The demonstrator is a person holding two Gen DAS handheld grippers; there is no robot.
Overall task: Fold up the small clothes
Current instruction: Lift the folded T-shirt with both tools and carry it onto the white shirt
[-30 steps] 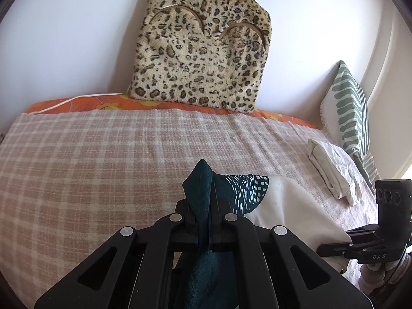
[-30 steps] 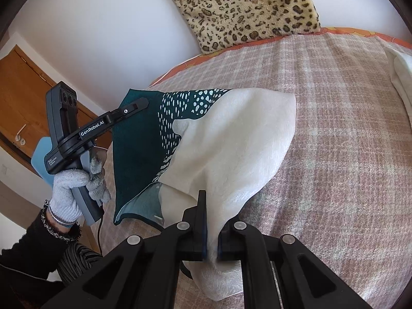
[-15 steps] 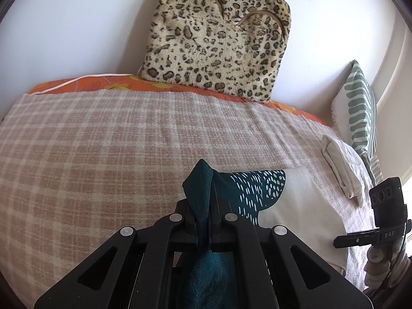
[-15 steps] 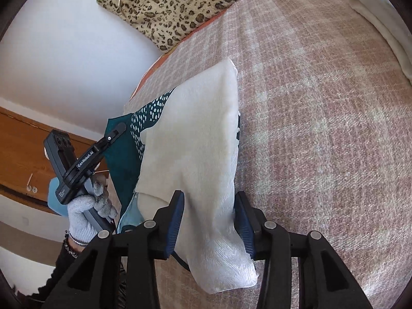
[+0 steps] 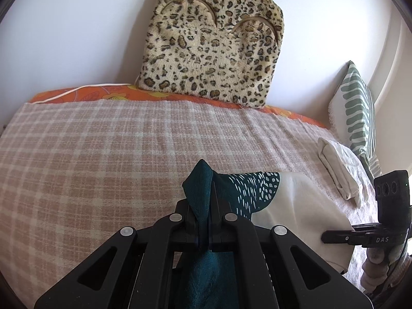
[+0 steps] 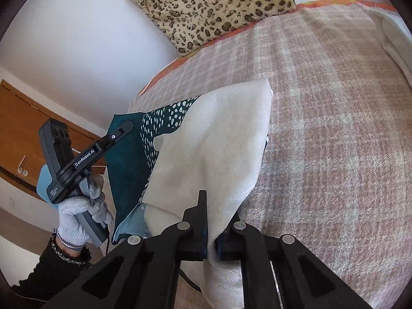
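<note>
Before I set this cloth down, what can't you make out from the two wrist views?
- Left wrist view: the cloth below the left gripper is hidden by the gripper's body.
- Right wrist view: the cloth's near end runs behind the right gripper; its underside faces away.
- Folded white garment: cut by the frame edge in the right view, its layers too small to count in the left view.

A leopard-print cushion (image 5: 211, 46) leans against the white wall (image 5: 77, 31) behind the plaid bed cover (image 5: 90, 154). A green-striped pillow (image 5: 356, 113) stands at its far right corner.
</note>
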